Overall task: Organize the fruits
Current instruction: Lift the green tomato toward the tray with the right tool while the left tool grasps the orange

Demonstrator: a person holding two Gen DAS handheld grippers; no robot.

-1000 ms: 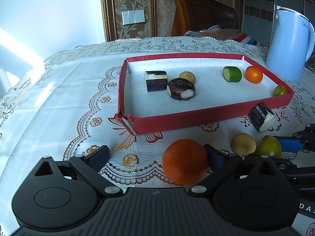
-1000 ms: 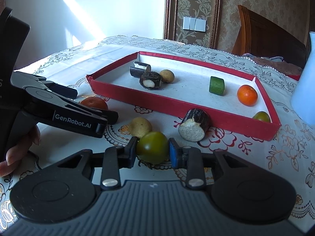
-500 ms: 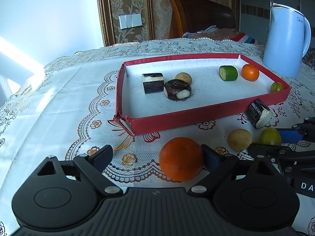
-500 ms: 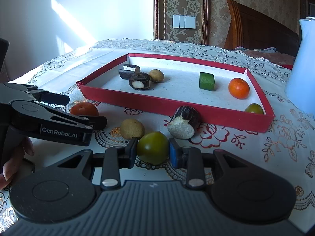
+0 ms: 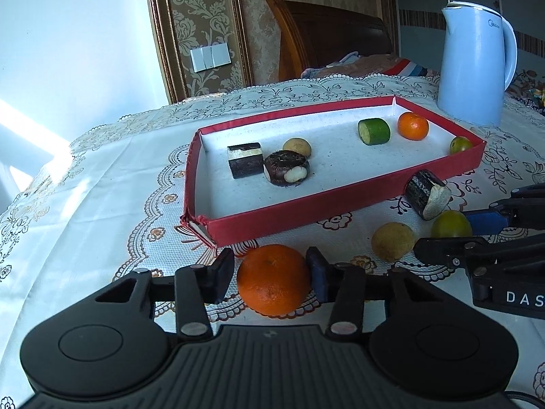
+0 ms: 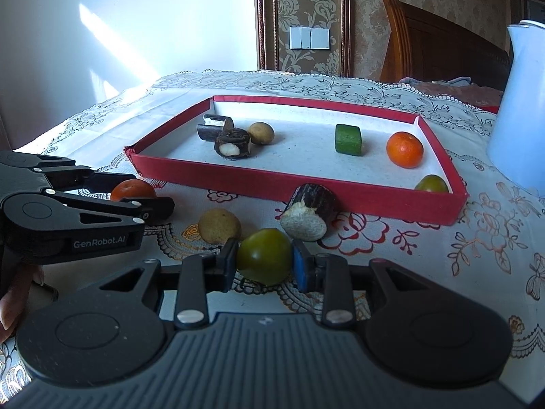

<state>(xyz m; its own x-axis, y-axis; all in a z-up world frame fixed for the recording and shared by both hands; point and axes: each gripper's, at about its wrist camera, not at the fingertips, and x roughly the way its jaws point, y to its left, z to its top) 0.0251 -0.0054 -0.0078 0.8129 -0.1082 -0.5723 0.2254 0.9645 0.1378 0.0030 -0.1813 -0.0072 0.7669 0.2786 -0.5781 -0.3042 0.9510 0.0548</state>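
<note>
My left gripper [image 5: 270,274] brackets the big orange [image 5: 274,279] on the tablecloth [image 5: 102,204]: right pad touching, left pad just off, not clamped. My right gripper [image 6: 264,260] is clamped on the green fruit [image 6: 265,255]. I read "GenRobot.AI" and "DAS" on the housings. Red tray [image 6: 340,189] holds two dark cane chunks, a tan fruit, cucumber piece [image 6: 348,139], small orange [image 6: 404,149] and another green fruit [image 6: 432,184].

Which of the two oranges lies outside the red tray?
The larger orange, between the left hand-held gripper's fingers; the smaller orange sits inside the red tray.
</note>
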